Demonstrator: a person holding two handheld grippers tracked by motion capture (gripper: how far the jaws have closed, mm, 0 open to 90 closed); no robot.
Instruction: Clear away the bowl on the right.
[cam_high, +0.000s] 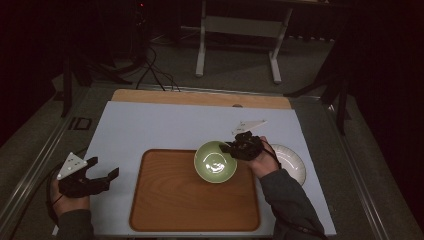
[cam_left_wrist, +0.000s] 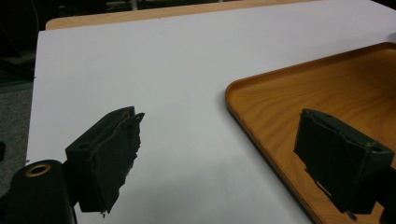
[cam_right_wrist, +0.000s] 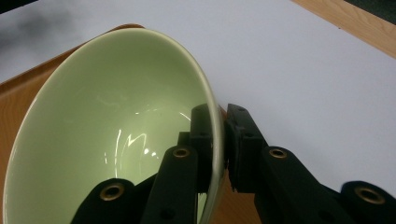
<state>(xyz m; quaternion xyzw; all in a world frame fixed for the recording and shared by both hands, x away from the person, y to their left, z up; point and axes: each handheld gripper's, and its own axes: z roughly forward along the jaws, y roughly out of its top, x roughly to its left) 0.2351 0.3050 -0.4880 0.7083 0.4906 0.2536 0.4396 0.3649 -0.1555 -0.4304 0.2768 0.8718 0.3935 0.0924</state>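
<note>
Over the wooden tray: right gripper clamping a green bowl's rim.
At the worktop's (cam_high: 150, 125) left edge, the left gripper (cam_high: 102, 169) is hovering with jaws spread wide, holding nothing. Further right, the pale green bowl (cam_high: 215, 161) is sitting at the wooden tray's (cam_high: 190, 200) far right corner, where the right gripper (cam_high: 229, 147) is pinching its rim, just left of a white plate (cam_high: 292, 162).

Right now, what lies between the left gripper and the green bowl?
In the high view, bare wooden tray floor separates the left gripper from the green bowl.
</note>
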